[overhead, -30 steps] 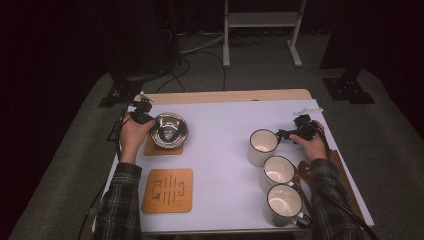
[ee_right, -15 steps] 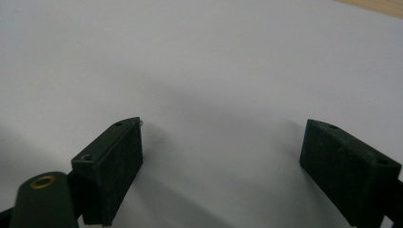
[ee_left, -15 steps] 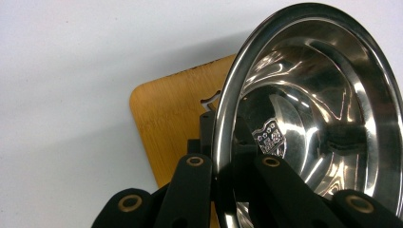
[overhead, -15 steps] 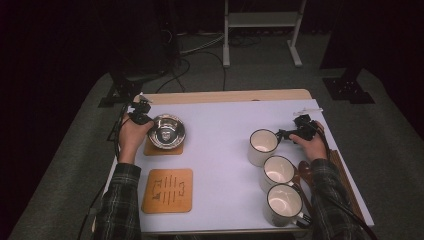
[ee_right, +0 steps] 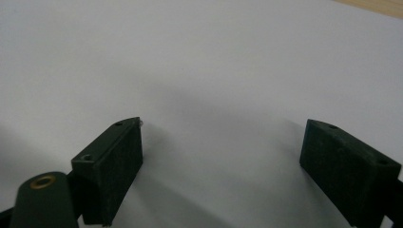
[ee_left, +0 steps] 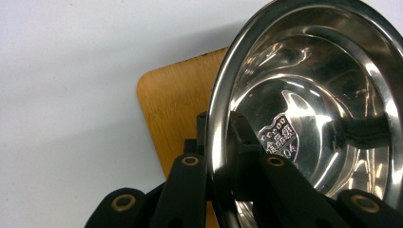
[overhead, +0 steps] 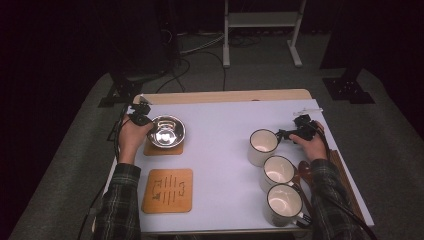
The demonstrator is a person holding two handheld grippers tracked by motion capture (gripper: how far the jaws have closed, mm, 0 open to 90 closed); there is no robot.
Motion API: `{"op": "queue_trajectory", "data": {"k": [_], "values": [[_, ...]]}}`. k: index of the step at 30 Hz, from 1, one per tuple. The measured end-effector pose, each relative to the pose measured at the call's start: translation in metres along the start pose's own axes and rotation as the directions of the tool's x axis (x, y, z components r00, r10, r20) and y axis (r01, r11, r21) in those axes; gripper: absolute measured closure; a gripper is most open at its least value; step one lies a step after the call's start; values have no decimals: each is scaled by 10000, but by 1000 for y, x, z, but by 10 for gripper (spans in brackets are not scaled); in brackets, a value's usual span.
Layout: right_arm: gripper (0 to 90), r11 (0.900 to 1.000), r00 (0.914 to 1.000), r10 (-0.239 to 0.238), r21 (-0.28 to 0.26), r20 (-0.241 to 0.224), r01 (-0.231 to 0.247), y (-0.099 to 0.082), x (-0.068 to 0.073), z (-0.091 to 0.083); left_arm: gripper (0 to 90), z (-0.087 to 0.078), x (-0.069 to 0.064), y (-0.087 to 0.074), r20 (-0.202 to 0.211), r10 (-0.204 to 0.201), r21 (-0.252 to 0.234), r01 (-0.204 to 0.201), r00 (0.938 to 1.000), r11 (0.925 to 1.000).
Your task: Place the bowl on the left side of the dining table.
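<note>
The bowl (overhead: 168, 131), shiny steel with nothing in it, sits on a wooden mat (overhead: 163, 147) at the left of the white table (overhead: 220, 150), which stands on grey carpet in a dark room. The left gripper (overhead: 141, 118) has its jaws clamped on the bowl's rim, one inside and one outside. A second mat (overhead: 168, 190) lies nearer the person. At the right stand three mugs (overhead: 277, 171), all seemingly unfilled. The right gripper (overhead: 286, 134), beside the farthest mug, has jaws spread wide, gripping nothing.
</note>
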State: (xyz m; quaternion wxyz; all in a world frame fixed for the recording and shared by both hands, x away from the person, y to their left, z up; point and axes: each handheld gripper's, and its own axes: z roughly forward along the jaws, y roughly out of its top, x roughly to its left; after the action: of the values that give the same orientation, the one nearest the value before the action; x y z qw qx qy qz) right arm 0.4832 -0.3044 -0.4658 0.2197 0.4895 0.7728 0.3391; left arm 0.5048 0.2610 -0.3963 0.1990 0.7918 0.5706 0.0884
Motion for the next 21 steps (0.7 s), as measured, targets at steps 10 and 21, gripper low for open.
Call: {"op": "queue_trajectory", "data": {"k": [10,21], "values": [[128,10000,10000,14,6,-9,-14,0,0,0,801,5,4,-4,-9,-97,250,97,10000,9996],[128,10000,10000,13,4,-12,-13,0,0,0,746,11,5,-7,-129,-143,529,150,9998,9985]]}}
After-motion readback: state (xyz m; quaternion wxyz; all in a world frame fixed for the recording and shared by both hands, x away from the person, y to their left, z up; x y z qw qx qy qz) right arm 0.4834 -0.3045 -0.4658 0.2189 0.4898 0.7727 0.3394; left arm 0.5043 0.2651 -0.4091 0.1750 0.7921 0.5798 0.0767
